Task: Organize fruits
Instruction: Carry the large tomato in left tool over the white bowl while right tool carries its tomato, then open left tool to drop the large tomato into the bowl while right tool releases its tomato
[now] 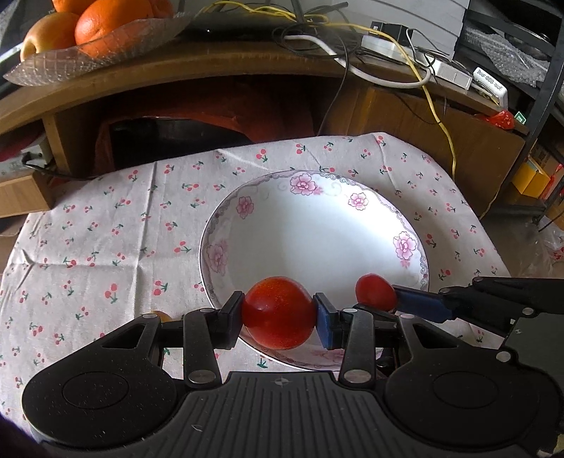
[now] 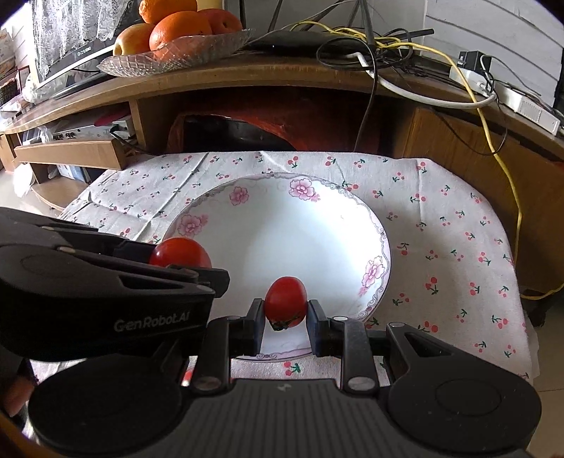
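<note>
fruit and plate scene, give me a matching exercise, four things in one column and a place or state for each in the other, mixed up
Things:
1. larger red fruit
2. small red tomato
3. floral plate
4. oranges

Places or states:
A. in the glass dish on the wooden shelf
B. held in the right hand-held gripper
C. lying on the cherry-print cloth, nothing resting in it
D. held in the left hand-held gripper

Pairs: 1-D, 2-B, 3-C, 4-A
</note>
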A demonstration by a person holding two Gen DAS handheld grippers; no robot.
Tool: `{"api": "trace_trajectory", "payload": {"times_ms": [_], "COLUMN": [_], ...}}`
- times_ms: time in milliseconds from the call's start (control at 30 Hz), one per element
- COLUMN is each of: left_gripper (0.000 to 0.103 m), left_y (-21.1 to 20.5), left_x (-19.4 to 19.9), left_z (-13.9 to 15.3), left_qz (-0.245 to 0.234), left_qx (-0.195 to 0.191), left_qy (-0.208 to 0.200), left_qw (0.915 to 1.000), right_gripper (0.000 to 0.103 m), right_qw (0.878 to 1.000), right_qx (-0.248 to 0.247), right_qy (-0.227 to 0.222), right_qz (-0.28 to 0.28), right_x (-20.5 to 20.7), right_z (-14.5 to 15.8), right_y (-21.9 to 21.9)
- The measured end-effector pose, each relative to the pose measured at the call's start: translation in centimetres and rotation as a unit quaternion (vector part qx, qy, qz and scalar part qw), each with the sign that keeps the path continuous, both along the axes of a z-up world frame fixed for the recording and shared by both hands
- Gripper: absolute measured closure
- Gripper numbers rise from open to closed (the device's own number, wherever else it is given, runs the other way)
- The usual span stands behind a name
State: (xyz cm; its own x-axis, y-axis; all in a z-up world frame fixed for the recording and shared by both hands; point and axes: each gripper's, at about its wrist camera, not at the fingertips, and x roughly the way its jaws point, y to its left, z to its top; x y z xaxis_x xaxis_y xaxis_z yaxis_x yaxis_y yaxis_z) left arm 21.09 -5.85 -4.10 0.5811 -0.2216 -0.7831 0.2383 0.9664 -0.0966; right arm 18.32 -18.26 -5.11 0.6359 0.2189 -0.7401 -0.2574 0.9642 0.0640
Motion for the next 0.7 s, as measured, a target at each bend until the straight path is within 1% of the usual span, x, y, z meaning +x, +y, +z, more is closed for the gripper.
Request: {"api": "trace_trajectory", "payload": {"times_ms": [167, 333, 500, 700], "left_gripper": [0.051, 0.045, 0.044, 0.042], "left_y": [0.0, 0.0, 0.4, 0.9], "left_x": [-0.1, -0.2, -0.3, -0.4], "left_z": [0.2, 0.8, 1.4, 1.9], "left_qz": [0.002, 0.004, 0.01, 0.019], "left_qx": [-0.003, -0.001, -0.01, -0.014], "left_qy": [-0.003, -0.015, -0.021, -0.025], "left_qw": [1.0, 0.9999, 0.9997, 0.9994], "right_gripper": [0.076, 0.076, 0.075, 0.073], "right_qw": [1.0, 1.0, 1.0, 0.999], "right_qx": [0.002, 0.01, 0.015, 0.018], "right_qy": [-0.001, -0.006, -0.019, -0.023], "right_qz": [-0.005, -0.009, -0.008, -0.017], "right_x": [0.1, 0.2, 0.2, 0.2], "right_z": [0.0, 0.3, 0.9, 1.3], "right_y": [-0.1, -0.3, -0.4, -0.9]}}
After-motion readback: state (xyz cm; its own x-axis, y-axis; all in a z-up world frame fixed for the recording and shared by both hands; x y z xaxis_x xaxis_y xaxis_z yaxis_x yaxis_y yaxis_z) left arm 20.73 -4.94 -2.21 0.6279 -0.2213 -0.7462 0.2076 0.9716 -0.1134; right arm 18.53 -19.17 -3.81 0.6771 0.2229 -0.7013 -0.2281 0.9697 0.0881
